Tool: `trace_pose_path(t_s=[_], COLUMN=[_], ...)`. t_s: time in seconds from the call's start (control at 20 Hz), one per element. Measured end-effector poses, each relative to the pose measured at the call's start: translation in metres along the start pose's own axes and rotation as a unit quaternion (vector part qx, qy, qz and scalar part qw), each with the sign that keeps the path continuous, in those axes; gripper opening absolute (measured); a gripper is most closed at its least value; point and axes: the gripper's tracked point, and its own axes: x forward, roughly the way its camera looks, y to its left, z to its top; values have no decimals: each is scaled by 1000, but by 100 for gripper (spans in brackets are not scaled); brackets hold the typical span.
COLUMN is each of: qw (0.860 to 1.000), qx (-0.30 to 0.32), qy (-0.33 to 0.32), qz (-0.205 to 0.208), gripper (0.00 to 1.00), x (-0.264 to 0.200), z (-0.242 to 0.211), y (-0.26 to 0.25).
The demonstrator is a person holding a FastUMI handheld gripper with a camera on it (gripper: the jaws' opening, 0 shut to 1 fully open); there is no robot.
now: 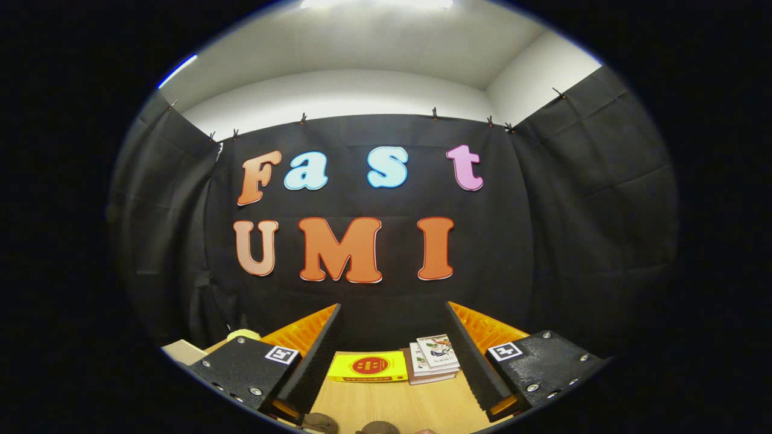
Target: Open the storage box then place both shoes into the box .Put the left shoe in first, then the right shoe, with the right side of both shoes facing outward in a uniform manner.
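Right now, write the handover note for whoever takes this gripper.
Gripper: fingers wide open, nothing between them, held above the wooden table and aimed at the booth wall.
Beyond the fingers, at the table's far edge: a yellow packet and, beside it, a small stack of books. A pale object sits behind the left finger.
Just below the fingertips, brown rounded shapes peek in at the near edge; possibly the shoes, too little showing to be sure.
Nothing is grasped yet, so treat every step as left: open the box, left shoe in, then right shoe, right sides outward.
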Motion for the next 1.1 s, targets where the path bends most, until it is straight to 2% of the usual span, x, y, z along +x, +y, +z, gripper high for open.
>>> trace_pose_path(t_s=[0.3,0.4,0.5,0.6,0.8,0.95,1.1], qw=[993,986,973,953,915,871,828], qx=[78,101,125,144,159,181,201], qy=[69,101,153,225,319,389,456], qz=[52,81,118,142,189,238,258], gripper=[98,98,98,98,98,98,98], x=[2,1,-4,-16,-34,-60,-81], z=[-31,-49,-76,-111,-160,-190,-228], y=[33,53,83,111,167,213,246])
